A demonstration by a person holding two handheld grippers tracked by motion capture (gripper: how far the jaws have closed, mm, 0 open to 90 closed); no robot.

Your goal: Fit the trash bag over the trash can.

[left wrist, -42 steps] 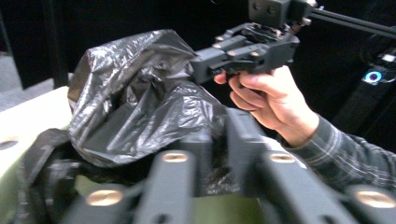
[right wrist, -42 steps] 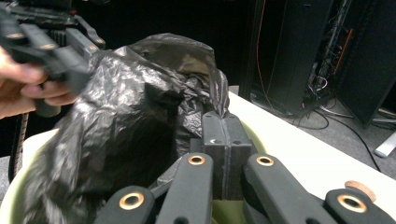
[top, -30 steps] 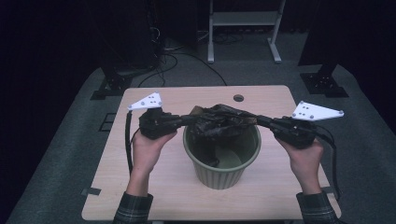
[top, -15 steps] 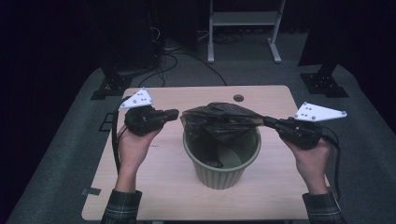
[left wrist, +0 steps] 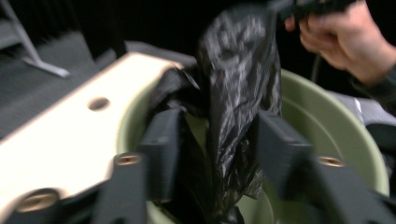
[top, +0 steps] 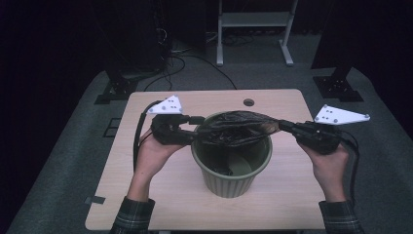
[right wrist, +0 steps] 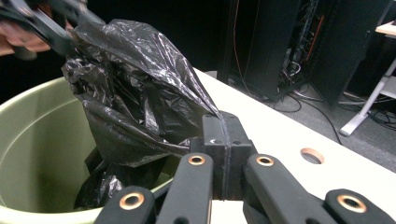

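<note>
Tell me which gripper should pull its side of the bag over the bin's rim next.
Right, probably. The right gripper is shut on the black bag beyond the green bin's rim; the left gripper's jaws stand open.

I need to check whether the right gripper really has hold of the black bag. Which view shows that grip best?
The right gripper view: the right gripper has its jaws pressed together on a fold of the black bag. The high view shows the grip small and dark over the green bin; the left gripper view shows it blurred, far off.

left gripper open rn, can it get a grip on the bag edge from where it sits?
Probably yes. The left gripper has its jaws open astride a fold of the black bag at the green bin's rim, nothing between; closing should catch it.
</note>
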